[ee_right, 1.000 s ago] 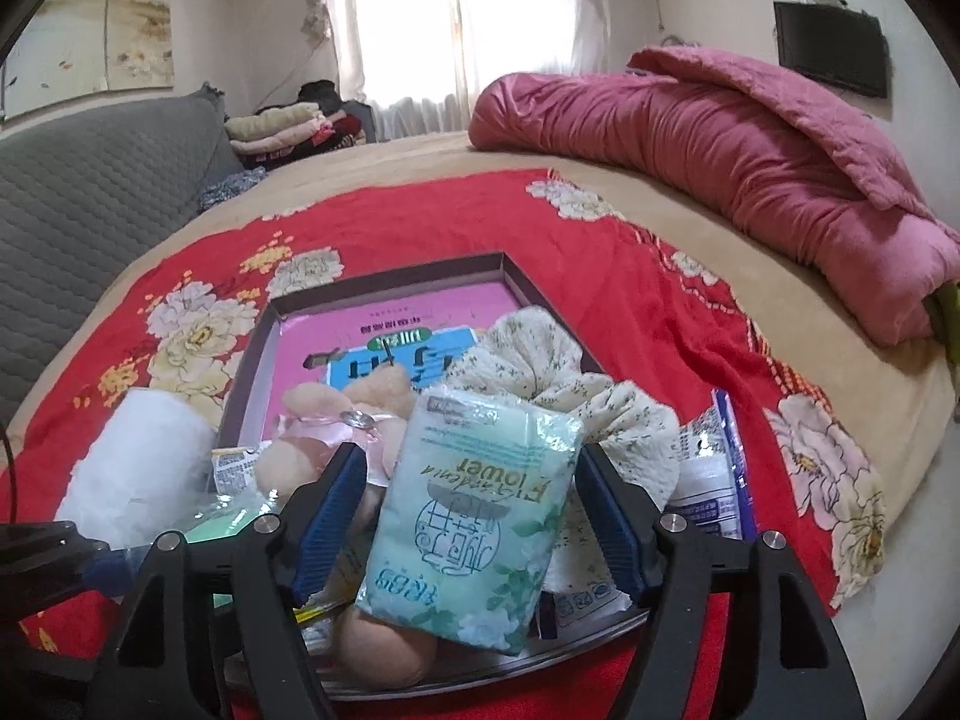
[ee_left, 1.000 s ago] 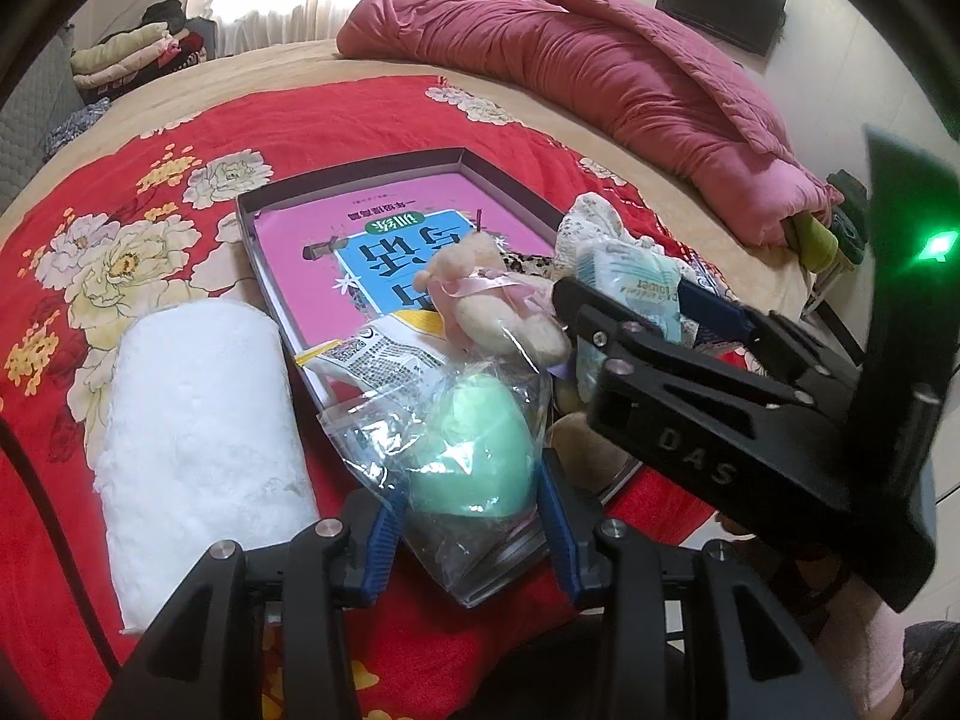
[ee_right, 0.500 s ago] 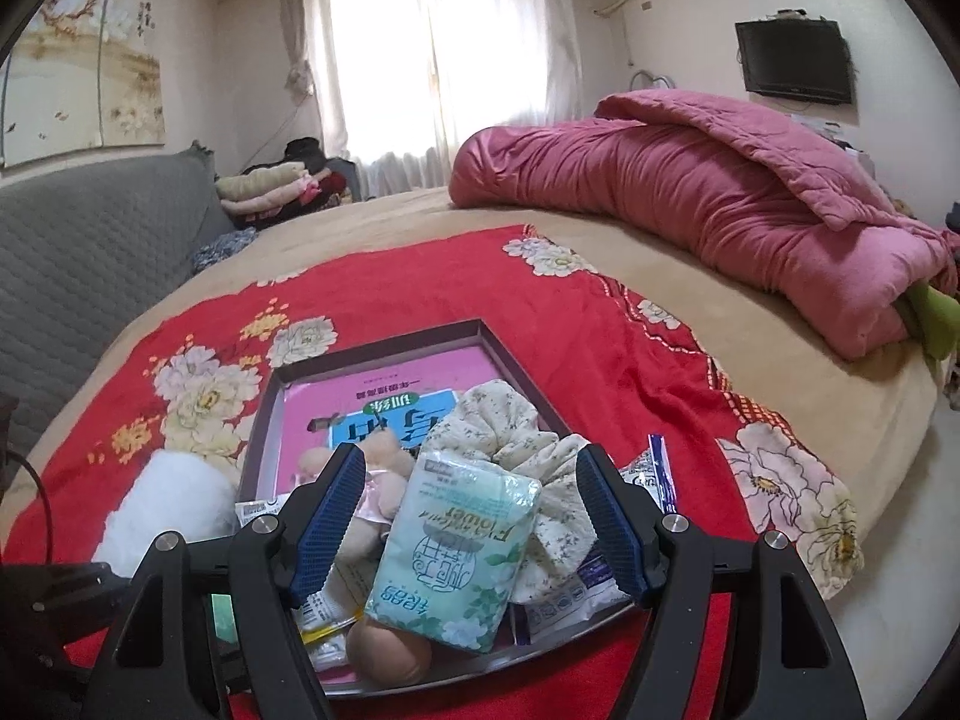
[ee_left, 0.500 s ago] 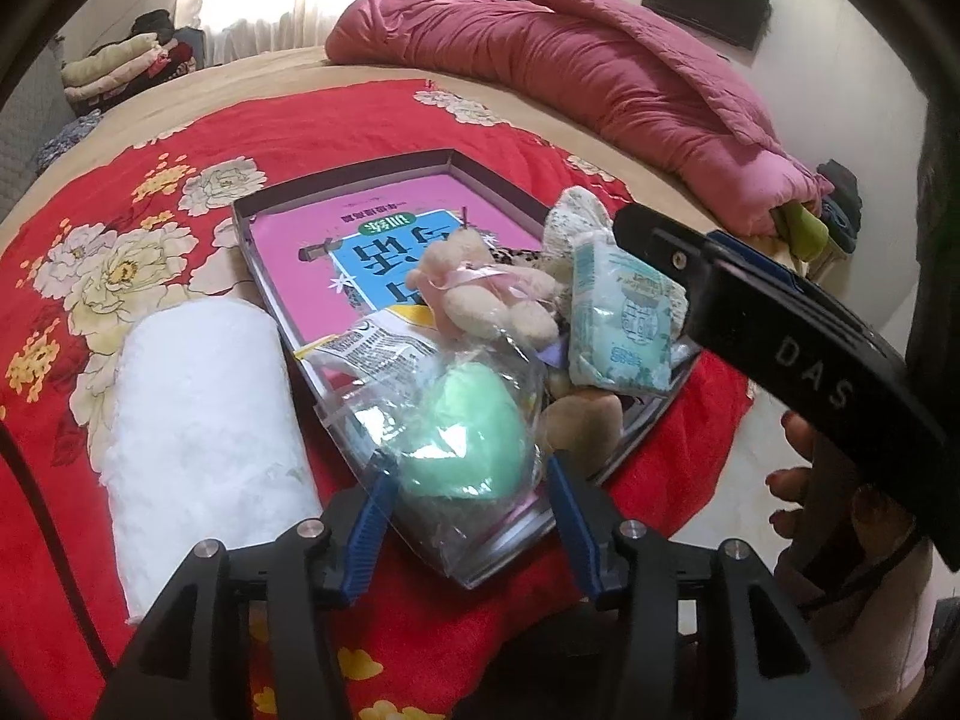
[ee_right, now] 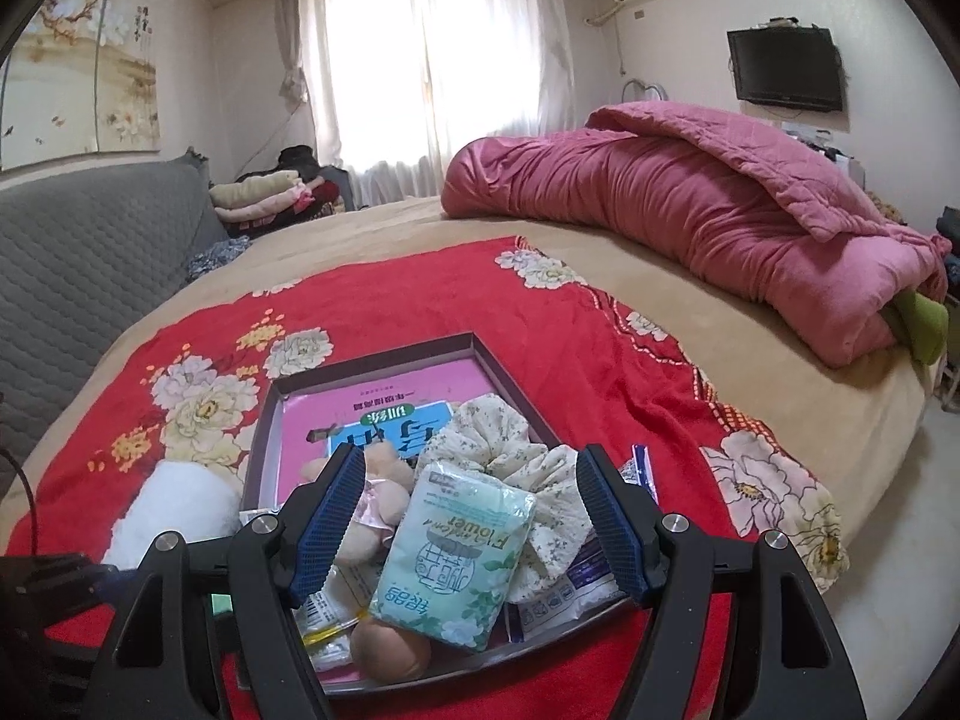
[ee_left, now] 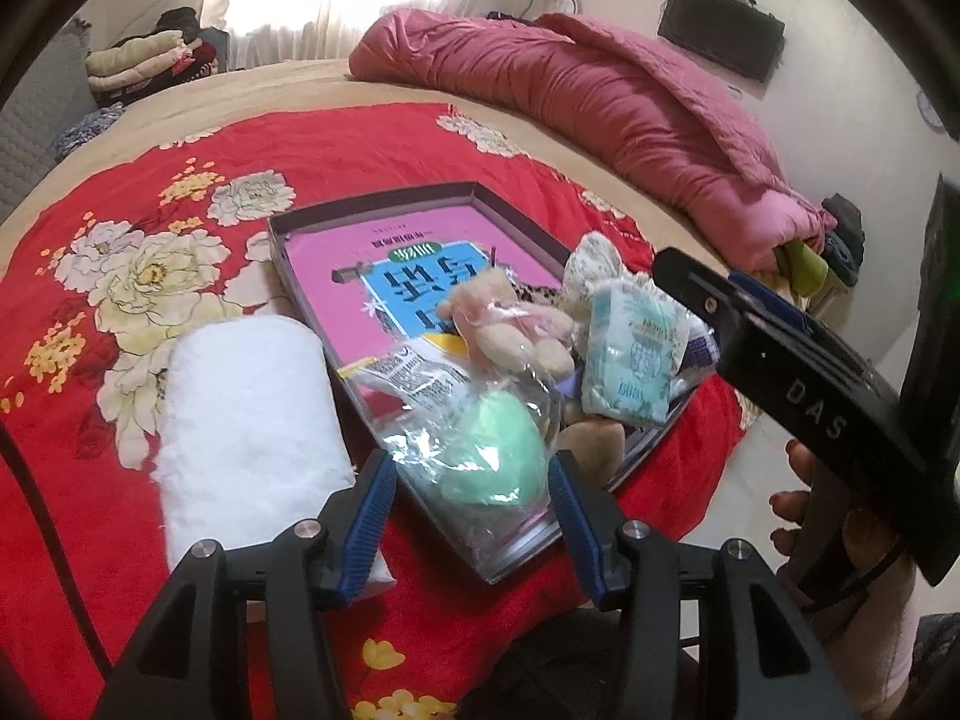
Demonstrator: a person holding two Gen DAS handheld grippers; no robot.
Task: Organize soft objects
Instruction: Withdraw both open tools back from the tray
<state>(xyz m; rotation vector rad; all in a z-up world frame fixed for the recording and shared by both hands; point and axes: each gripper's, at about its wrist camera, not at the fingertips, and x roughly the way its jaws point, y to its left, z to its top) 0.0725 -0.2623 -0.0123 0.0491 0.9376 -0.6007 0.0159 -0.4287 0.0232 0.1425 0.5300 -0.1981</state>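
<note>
A dark shallow tray (ee_left: 516, 222) (ee_right: 480, 354) lies on the red flowered blanket with a pink book inside. In it lie a green sponge in a clear bag (ee_left: 495, 456), a small teddy bear (ee_left: 504, 324) (ee_right: 372, 498), a green tissue pack (ee_left: 633, 354) (ee_right: 462, 558) and a floral cloth (ee_right: 516, 456). A rolled white towel (ee_left: 246, 420) (ee_right: 174, 510) lies left of the tray. My left gripper (ee_left: 468, 504) is open, above the bagged sponge. My right gripper (ee_right: 468, 516) is open and raised above the tissue pack; it also shows in the left wrist view (ee_left: 780, 372).
A pink quilt (ee_right: 690, 222) is heaped at the far right of the bed. A grey headboard (ee_right: 78, 264) stands at the left, with folded clothes (ee_right: 264, 198) behind it. The bed's edge and the floor are to the right (ee_right: 900, 468).
Both grippers have pulled back and up from the tray. The tissue pack and the bagged sponge stay in the tray, no longer between closing fingers.
</note>
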